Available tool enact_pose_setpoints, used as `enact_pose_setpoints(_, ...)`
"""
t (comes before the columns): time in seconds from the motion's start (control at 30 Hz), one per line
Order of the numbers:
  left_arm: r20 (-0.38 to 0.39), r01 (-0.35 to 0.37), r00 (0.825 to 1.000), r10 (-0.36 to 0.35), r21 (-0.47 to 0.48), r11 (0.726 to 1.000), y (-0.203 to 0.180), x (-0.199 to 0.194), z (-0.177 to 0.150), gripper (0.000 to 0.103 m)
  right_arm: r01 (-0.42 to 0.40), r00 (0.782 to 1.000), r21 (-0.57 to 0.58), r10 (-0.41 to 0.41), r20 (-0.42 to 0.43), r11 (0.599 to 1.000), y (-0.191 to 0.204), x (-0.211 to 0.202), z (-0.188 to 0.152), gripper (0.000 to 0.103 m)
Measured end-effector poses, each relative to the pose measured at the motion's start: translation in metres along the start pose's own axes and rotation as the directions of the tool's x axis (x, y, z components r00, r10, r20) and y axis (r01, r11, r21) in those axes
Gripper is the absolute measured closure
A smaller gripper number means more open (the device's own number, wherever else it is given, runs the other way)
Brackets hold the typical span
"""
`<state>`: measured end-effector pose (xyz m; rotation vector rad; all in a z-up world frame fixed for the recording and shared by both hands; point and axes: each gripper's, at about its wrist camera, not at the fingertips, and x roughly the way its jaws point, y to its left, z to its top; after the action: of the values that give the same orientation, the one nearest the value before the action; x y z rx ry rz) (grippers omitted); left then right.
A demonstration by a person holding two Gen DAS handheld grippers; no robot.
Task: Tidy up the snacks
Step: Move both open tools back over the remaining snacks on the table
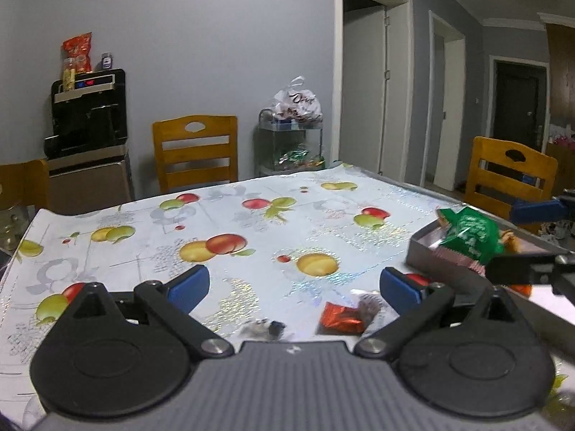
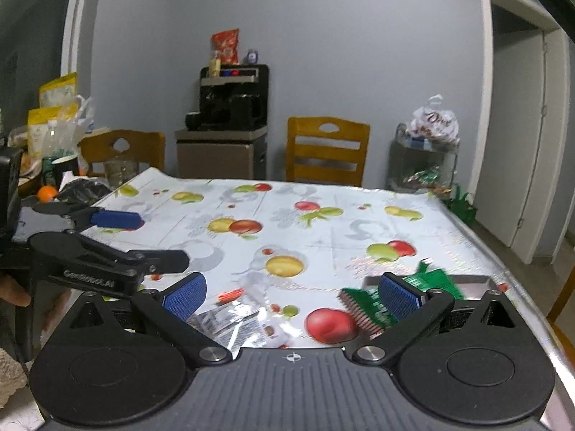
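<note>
My left gripper (image 1: 294, 289) is open above the fruit-print tablecloth (image 1: 251, 215). Just below and ahead of it lie a red foil snack (image 1: 341, 319), a dark wrapped snack (image 1: 370, 305) and a small dark candy (image 1: 267, 327). At the right, a green snack bag (image 1: 470, 233) sits in a grey tray (image 1: 424, 255), between the spread fingers of my right gripper (image 1: 501, 240). In the right wrist view my right gripper (image 2: 293, 296) is open. The blurred green bag (image 2: 363, 309) lies by its right finger at the tray (image 2: 470, 280). A clear wrapper (image 2: 233, 323) and a small red snack (image 2: 230, 293) lie below.
Wooden chairs (image 1: 196, 151) (image 1: 510, 176) stand along the far and right table edges. A black dispenser on a cabinet (image 2: 230, 107) and a cart with snack bags (image 2: 427, 151) stand by the wall. Clutter (image 2: 54, 136) fills the left. My left gripper (image 2: 163, 240) and a hand (image 2: 14, 294) show there.
</note>
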<state>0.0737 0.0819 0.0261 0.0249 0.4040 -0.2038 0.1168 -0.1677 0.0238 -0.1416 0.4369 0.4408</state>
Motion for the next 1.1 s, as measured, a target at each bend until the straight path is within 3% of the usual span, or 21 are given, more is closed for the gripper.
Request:
enact_pose_setpoints(0.3,-0.035,-0.025,0.999,0.025,-0.014,1.000,0.013,0.002,-0.001,0.001,-0.068,0.997,-0.075,0.065,-0.048,0.995,0.022,0.008,-0.010,0.000)
enact_pose_setpoints(0.87,-0.113,-0.106,0.989,0.096,-0.082,0.991,0.039,0.012,-0.009,0.001,-0.180,0.977,-0.113,0.165,-0.134,0.977,0.040,0.010,-0.030,0.000)
enact_pose_setpoints(1.0,-0.136,-0.103,0.987,0.089,-0.099,0.990,0.043,0.017,-0.012,0.001,-0.194,0.973,-0.108,0.177,-0.150,0.975,0.044,0.013,-0.031,0.000)
enact_pose_setpoints(1.1,-0.141,-0.083,0.988,0.068,-0.100,0.992,0.045,0.017,-0.012,0.001,-0.246,0.961,-0.095,0.230,-0.154,0.965,0.048,0.015,-0.032,0.000)
